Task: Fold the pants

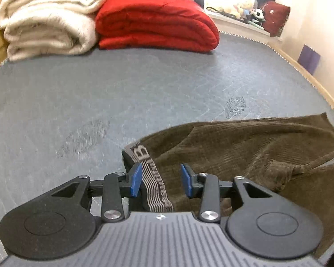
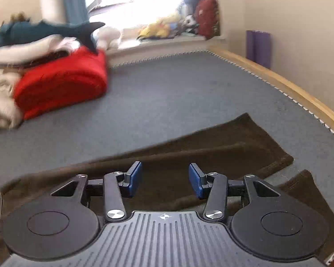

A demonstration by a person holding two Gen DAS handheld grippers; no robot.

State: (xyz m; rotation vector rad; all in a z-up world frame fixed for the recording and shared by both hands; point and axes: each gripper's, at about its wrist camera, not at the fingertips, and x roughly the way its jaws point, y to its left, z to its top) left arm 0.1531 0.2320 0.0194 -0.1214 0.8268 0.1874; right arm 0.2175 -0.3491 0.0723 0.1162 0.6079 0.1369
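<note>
Spread limp across the grey bed (image 1: pixel 144 84): brown corduroy pants (image 1: pixel 245 146), soft and likely floppy, best pinched at the striped waistband (image 1: pixel 154 178) between the left gripper (image 1: pixel 161 179)'s parted jaws, with the right gripper (image 2: pixel 164 181), jaws likewise apart, over the legs.

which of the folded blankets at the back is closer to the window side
The red blanket: it lies toward the window sill with the stuffed toys, while the cream blanket sits on its other side.
</note>
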